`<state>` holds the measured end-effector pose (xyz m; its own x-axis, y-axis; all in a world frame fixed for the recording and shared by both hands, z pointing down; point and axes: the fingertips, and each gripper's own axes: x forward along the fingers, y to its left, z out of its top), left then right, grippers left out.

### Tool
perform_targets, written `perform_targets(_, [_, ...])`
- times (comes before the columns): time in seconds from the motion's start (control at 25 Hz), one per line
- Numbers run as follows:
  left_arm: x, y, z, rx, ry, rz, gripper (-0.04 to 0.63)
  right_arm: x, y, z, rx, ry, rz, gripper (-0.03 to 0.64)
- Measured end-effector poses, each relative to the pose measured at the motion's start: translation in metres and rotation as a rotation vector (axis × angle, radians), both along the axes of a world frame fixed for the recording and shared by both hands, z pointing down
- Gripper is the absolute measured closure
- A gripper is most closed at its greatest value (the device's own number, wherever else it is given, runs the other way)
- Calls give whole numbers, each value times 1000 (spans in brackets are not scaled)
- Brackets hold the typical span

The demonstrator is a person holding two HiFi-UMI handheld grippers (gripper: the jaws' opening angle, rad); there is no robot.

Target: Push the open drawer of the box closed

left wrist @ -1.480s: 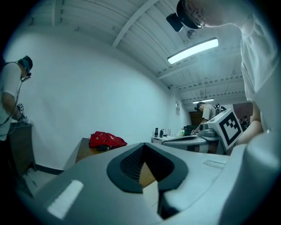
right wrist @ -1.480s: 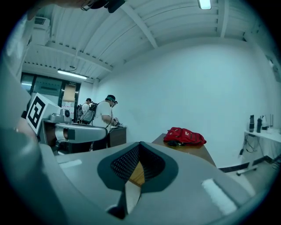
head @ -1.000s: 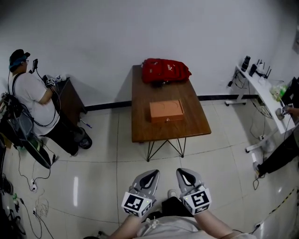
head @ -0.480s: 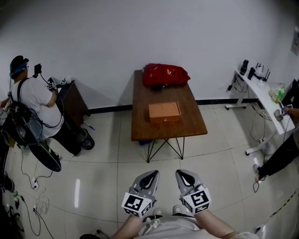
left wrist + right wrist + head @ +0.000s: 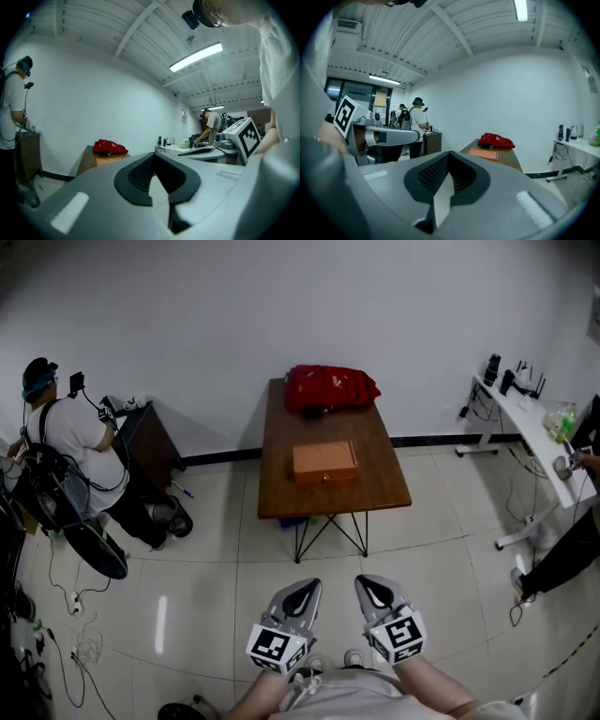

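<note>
An orange box lies in the middle of a brown table across the room; its drawer faces me and stands slightly out at the front. Both grippers hang low in front of my body, far from the table. My left gripper and right gripper are both shut and hold nothing. The box shows small and far off in the left gripper view, beyond the left gripper. In the right gripper view the box lies beyond the right gripper.
A red bag lies at the table's far end by the wall. A person sits at a dark desk on the left. A white desk with gear stands at the right. Cables trail over the tiled floor.
The table and box have drifted slightly left in the head view. Both grippers have kept their place and stayed shut.
</note>
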<state>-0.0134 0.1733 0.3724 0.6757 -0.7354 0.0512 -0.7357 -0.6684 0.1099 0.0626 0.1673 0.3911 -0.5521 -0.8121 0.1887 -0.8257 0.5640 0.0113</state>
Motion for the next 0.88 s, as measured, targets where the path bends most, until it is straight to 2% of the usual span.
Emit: perform_targets(0.88, [9,-18,-2,-5,8,-48,589,9,-16,0,12,7,-50,609])
